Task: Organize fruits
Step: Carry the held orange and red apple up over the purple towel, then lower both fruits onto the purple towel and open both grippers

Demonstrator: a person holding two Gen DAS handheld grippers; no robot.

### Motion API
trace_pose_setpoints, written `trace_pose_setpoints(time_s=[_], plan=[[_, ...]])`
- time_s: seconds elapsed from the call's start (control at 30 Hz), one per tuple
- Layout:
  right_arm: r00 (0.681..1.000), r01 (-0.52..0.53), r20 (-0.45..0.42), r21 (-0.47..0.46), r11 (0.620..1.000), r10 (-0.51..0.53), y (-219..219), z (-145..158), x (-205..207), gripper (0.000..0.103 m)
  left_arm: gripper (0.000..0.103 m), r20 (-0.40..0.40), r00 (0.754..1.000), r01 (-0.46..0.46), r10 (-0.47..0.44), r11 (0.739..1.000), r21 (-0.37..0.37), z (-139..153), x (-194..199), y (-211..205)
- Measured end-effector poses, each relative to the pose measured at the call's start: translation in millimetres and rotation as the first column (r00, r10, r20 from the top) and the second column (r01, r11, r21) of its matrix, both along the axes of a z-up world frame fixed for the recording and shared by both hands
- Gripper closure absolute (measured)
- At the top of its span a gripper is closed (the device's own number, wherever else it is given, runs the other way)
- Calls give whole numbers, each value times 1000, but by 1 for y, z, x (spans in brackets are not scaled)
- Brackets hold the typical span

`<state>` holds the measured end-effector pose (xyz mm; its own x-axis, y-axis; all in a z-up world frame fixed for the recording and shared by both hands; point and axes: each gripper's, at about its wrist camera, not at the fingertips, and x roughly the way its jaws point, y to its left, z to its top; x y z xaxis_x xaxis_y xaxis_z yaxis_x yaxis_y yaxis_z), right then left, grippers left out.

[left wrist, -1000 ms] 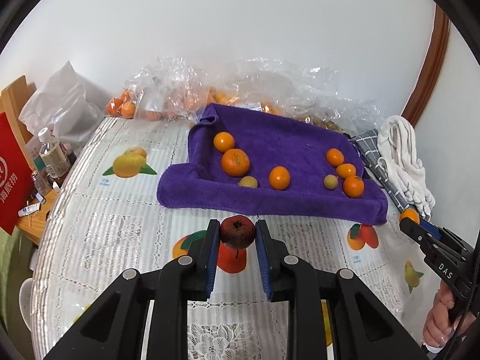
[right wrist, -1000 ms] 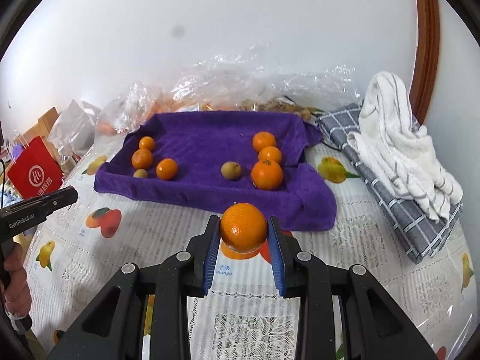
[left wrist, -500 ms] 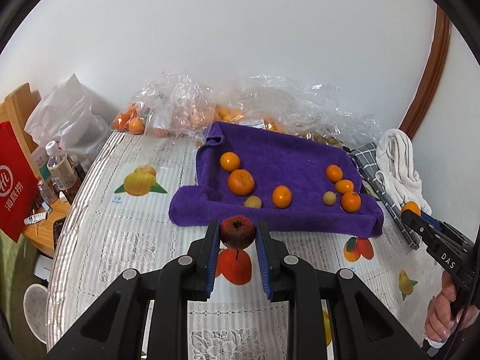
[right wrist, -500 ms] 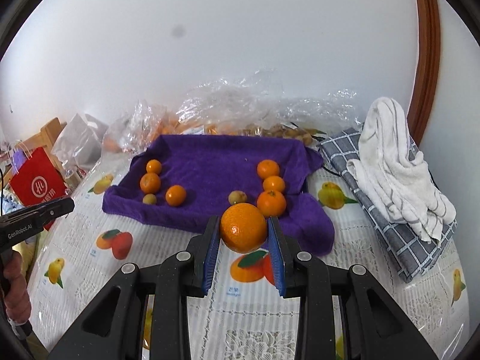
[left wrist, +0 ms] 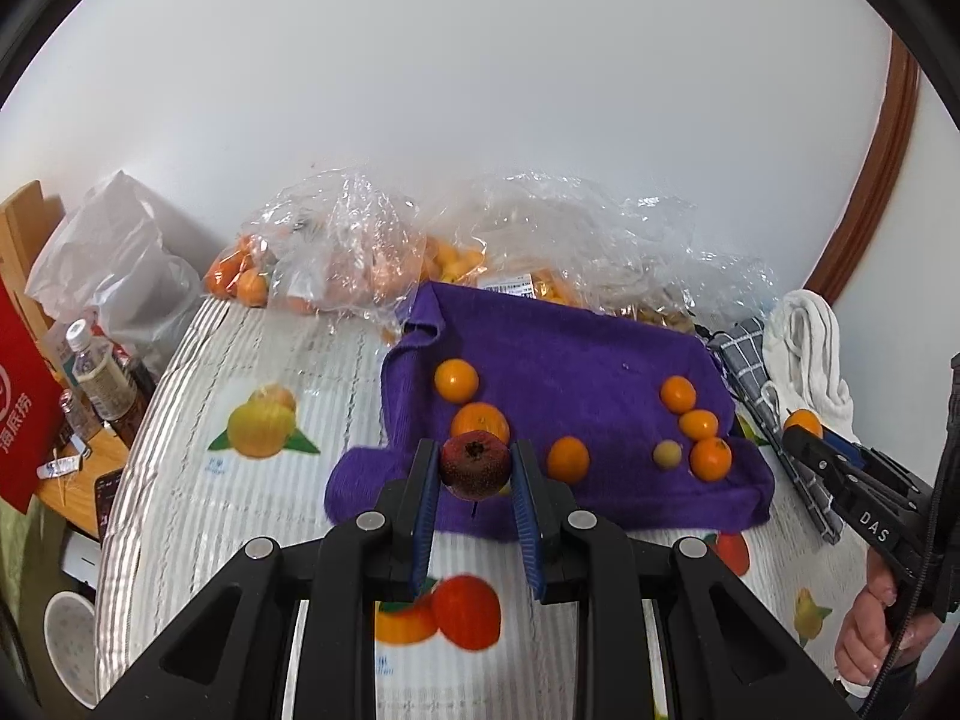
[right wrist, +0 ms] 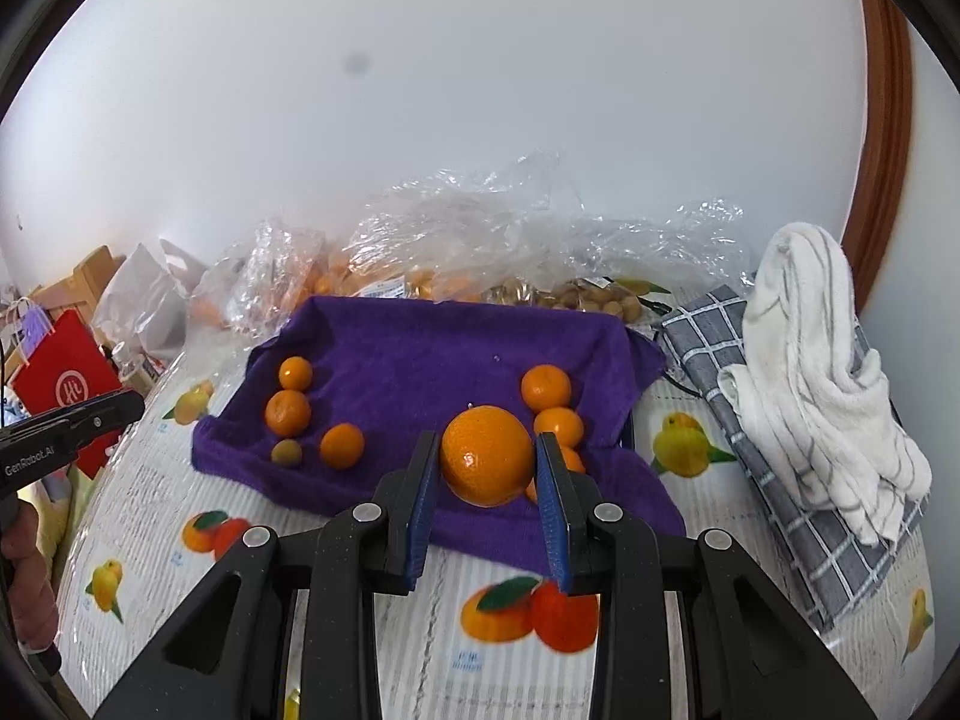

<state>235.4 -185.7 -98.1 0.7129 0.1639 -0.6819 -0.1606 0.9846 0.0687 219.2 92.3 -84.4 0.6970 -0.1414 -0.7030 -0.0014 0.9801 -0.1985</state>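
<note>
My left gripper (left wrist: 475, 468) is shut on a dark red fruit (left wrist: 475, 464), held above the near edge of the purple towel (left wrist: 570, 348). My right gripper (right wrist: 487, 459) is shut on a large orange (right wrist: 487, 455) over the towel's (right wrist: 420, 360) front right part. Several small oranges lie on the towel in two groups, one at the left (right wrist: 288, 412) and one at the right (right wrist: 545, 387), with a small yellowish fruit (right wrist: 286, 453) in the left group. In the left wrist view the right gripper (left wrist: 804, 429) shows at the right edge with its orange (left wrist: 803, 420).
Clear plastic bags of fruit (right wrist: 456, 252) pile up behind the towel against the wall. A white striped towel (right wrist: 822, 372) on a grey checked cloth (right wrist: 798, 510) lies to the right. Bottles (left wrist: 99, 372) and a red bag (left wrist: 24, 414) stand off the table's left edge.
Both grippers have pulled back and risen a little with their fruits still held, so the purple towel and table look farther away and more of the wall shows.
</note>
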Motion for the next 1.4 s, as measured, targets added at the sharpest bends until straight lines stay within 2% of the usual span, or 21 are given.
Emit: trace_pose_setpoints(time_s=[0.3,0.43,0.63,0.9,1.13,1.4], plan=[[998,-9,-62,14,1000,10,1,-30,57,72,80,-30,999,-27,28,1000,11,-13,48,13],[995,-14,-103,31,999,17,2,-46,79,72,80,-41,998,-36,36,999,-8,-19,64,21],[986,-45,-160,42,998,51,12,-71,101,72,80,-58,998,-19,19,1000,-10,-29,86,14],[975,-51,-216,19,999,54,17,-100,114,72,80,-86,996,40,-38,999,26,-43,110,-18],[979,-62,-196,-25,998,56,25,-103,115,72,80,-110,991,90,-81,993,79,-57,129,-44],[979,-84,-192,-52,995,73,28,-102,113,71,80,-183,979,112,-88,986,125,-80,145,-57]])
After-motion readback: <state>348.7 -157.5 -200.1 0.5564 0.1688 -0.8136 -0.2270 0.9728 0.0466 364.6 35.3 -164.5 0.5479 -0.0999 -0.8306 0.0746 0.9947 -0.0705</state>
